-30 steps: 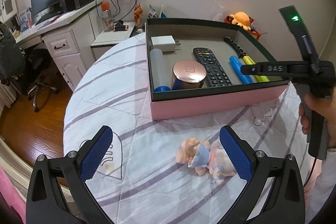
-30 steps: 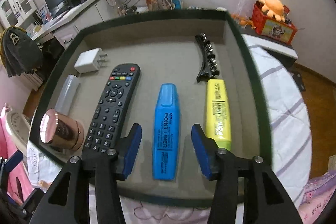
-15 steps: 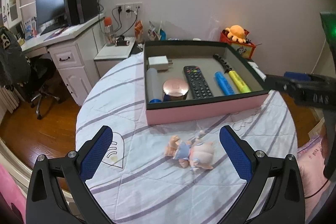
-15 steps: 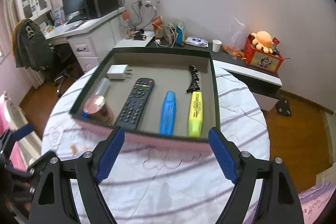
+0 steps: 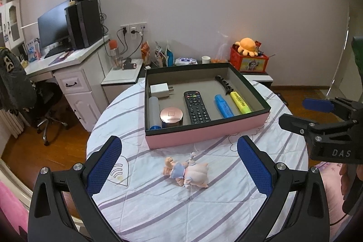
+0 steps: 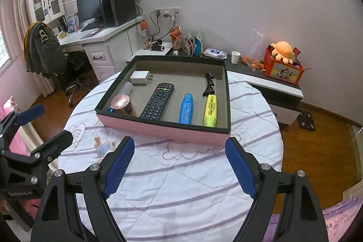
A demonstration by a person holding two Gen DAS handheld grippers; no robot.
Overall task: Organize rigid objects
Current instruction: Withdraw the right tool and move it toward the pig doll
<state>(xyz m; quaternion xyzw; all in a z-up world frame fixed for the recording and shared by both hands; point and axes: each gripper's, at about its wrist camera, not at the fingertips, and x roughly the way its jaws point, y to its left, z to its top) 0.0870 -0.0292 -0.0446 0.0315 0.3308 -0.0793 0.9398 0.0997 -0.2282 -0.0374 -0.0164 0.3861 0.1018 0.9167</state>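
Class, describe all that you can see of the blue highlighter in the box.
The blue highlighter is a stubby, flat-sided marker of glossy blue plastic, with black printing along its body and its cap on. It lies flat on the grey floor of the pink box, pointing front to back. The black remote lies on one side of it and the yellow highlighter on the other, each with a gap between. Nothing touches it but the floor, and neither gripper is near.

Doll (image 5: 186, 172) on table (image 5: 158, 208) before box (image 5: 204, 133)
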